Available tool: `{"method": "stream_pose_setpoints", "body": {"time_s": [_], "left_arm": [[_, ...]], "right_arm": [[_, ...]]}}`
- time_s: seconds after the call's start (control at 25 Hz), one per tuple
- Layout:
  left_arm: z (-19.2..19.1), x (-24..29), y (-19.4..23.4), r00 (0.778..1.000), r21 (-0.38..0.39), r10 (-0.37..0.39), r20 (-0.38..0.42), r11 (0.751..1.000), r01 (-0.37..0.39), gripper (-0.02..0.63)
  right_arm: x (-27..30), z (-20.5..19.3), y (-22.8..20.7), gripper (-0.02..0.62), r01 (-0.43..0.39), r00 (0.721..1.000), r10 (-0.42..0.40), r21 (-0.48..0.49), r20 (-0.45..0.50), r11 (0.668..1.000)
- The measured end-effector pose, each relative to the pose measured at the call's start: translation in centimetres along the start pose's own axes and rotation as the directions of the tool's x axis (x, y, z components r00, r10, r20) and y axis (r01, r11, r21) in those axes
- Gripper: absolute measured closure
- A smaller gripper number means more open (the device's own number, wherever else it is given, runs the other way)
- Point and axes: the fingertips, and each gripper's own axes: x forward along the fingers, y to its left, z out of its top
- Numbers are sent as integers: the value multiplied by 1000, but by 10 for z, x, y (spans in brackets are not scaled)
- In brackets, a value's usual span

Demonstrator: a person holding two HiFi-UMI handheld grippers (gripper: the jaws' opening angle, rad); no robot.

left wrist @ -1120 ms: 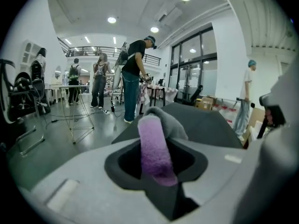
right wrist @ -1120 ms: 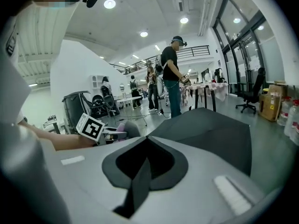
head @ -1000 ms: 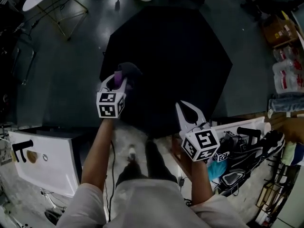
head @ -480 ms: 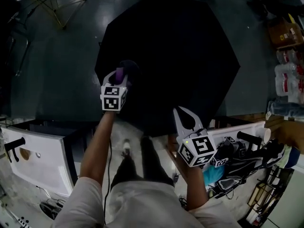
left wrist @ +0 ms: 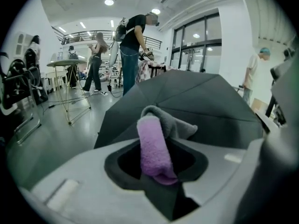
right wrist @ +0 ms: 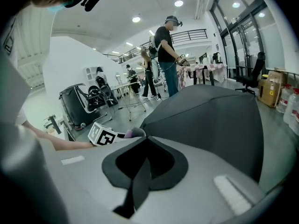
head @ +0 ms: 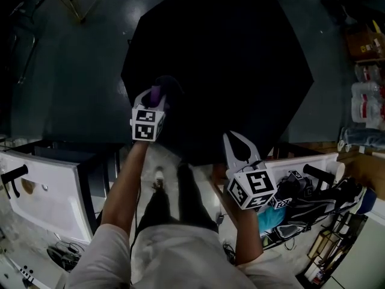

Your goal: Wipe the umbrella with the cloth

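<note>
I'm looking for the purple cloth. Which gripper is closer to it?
Left. The left gripper clamps the cloth in its jaws, over the umbrella. The right gripper sits apart, shut and empty, by the umbrella's near edge.

Left tool (head: 154, 96) and cloth (left wrist: 154, 143) farther across umbrella (head: 228, 59)

**Bright open hall, glossy dark floor**

Ahead of left gripper (head: 154, 95): shiny grey floor (left wrist: 51, 125), round table (left wrist: 65, 62) on thin legs, mezzanine railing (left wrist: 88, 33), round ceiling lights (left wrist: 109, 2). To its right: tall dark-framed windows (left wrist: 196, 45). Right of right gripper (head: 236, 138): cardboard box (right wrist: 268, 90), black office chair (right wrist: 256, 69). To its left: white wall (right wrist: 70, 50).
</note>
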Motion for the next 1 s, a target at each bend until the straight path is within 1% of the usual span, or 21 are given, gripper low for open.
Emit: {"method": "stream_pose_setpoints", "body": {"time_s": [0.08, 0.2, 0.48, 0.8, 1.0], "left_arm": [[-11, -2, -4, 1000, 13, 2, -28, 1000, -2, 471], [-22, -6, -10, 999, 33, -3, -45, 999, 5, 471], [-52, -15, -18, 996, 36, -17, -82, 999, 20, 471], [-94, -25, -33, 992, 9, -45, -122, 999, 47, 471], [-129, -30, -38, 988, -24, -45, -145, 999, 42, 471]], "right_arm": [[0, -5, 2, 590, 7, 1000, -7, -4, -6, 1000], [-2, -14, 7, 589, 15, 1000, -15, -14, -19, 1000], [-4, -33, 20, 590, 10, 999, -11, -8, -32, 1000], [-7, -57, 31, 589, 1, 998, -1, 0, -61, 1000], [-6, -72, 39, 591, -16, 997, 17, 8, -75, 1000]]}}
